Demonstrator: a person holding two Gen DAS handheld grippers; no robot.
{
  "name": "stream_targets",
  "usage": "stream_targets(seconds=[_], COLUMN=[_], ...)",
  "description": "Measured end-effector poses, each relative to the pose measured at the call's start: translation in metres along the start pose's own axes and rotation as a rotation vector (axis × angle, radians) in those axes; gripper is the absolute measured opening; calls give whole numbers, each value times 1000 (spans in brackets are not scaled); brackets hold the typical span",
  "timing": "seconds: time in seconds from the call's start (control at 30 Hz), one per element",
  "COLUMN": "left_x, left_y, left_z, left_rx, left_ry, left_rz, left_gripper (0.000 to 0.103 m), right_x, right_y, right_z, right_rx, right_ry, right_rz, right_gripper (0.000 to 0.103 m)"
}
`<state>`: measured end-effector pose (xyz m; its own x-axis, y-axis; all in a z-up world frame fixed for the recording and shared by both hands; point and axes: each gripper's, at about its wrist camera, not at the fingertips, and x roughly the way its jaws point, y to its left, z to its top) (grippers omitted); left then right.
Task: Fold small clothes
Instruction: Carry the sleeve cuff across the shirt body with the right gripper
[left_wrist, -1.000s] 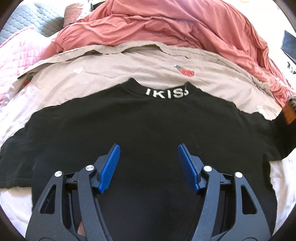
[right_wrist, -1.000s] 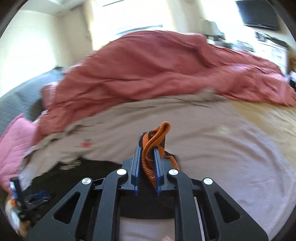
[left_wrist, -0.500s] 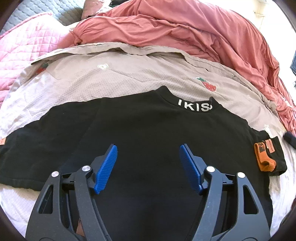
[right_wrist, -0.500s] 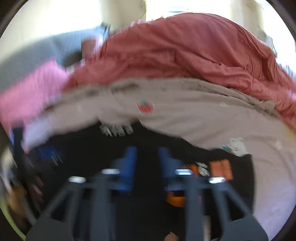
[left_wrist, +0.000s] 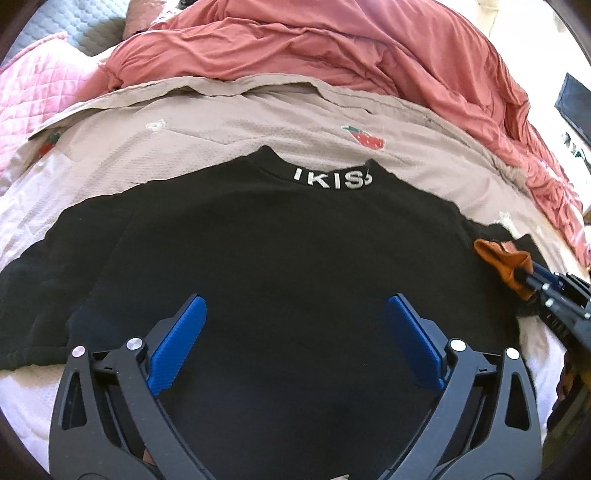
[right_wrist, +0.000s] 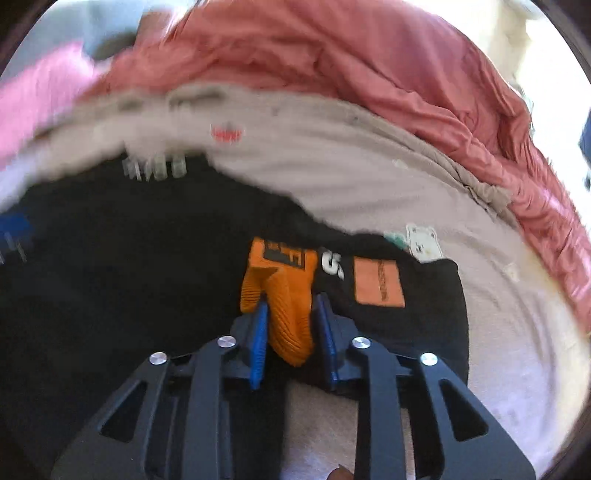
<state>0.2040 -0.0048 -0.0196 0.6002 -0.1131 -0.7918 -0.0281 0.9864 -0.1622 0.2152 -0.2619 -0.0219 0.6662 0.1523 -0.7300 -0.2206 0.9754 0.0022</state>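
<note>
The black T-shirt (left_wrist: 280, 266) lies flat on the beige bedspread (left_wrist: 240, 122), the left gripper (left_wrist: 295, 332) spread empty above it, while the right gripper (right_wrist: 291, 332) pinches the orange sleeve cuff (right_wrist: 284, 295), which may slip free because the bunched knit looks loosely held.

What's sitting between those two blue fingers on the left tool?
Only the black shirt, spread flat; the left gripper stands open above it, holding nothing, in the left wrist view.

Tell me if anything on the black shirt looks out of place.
The orange cuff on the right sleeve of the black shirt is bunched and folded over, not flat. The right gripper pinches it. The left gripper hangs open.
</note>
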Motion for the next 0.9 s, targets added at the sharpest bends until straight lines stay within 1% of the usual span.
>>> stream_targets(seconds=[0.07,0.1,0.2,0.27,0.33,0.43,0.5,0.57,0.63,0.67,0.7,0.73,0.77,0.8,0.83,0.87,0.9], left_x=[-5,-6,-13,-15,-18,-24,-28,-30,-31,-30,-29,-26,-22,-20,-16,-13,-9], left_y=[7,10,23,32,42,61,74,83,90,92,93,93,92,92,89,86,83], left_z=[4,5,10,13,15,19,21,22,23,23,22,21,20,20,19,18,16], left_rx=[-30,-41,-89,-116,-153,-214,-252,-278,-296,-301,-304,-307,-305,-302,-296,-289,-280], left_ry=[-10,-15,-36,-42,-47,-67,-82,-88,-88,-86,-83,-72,-61,-54,-38,-25,-12], left_rz=[-11,-14,-27,-32,-40,-41,-31,-34,-38,-38,-40,-47,-49,-54,-69,-83,-96], left_gripper=[92,92,92,92,92,91,90,87,86,85,83,81,79,74,66,61,59], right_x=[-8,-11,-14,-11,-6,11,26,31,39,40,43,44,40,30,21,13,1], right_y=[2,8,31,50,66,94,116,134,150,155,159,161,160,155,148,140,127], right_z=[14,21,33,37,38,34,27,21,15,12,9,8,6,6,6,6,6], right_rx=[62,85,90,100,108,110,104,89,69,58,34,23,21,17,13,16,32], right_ry=[-35,-58,-77,-88,-87,-43,-3,2,22,33,68,94,91,73,55,36,5], right_rz=[78,143,226,298,343,398,418,425,454,468,495,509,515,517,508,497,482], right_gripper=[8,8,8,8,8,8,8,9,9,12,20,39,46,47,47,47,47])
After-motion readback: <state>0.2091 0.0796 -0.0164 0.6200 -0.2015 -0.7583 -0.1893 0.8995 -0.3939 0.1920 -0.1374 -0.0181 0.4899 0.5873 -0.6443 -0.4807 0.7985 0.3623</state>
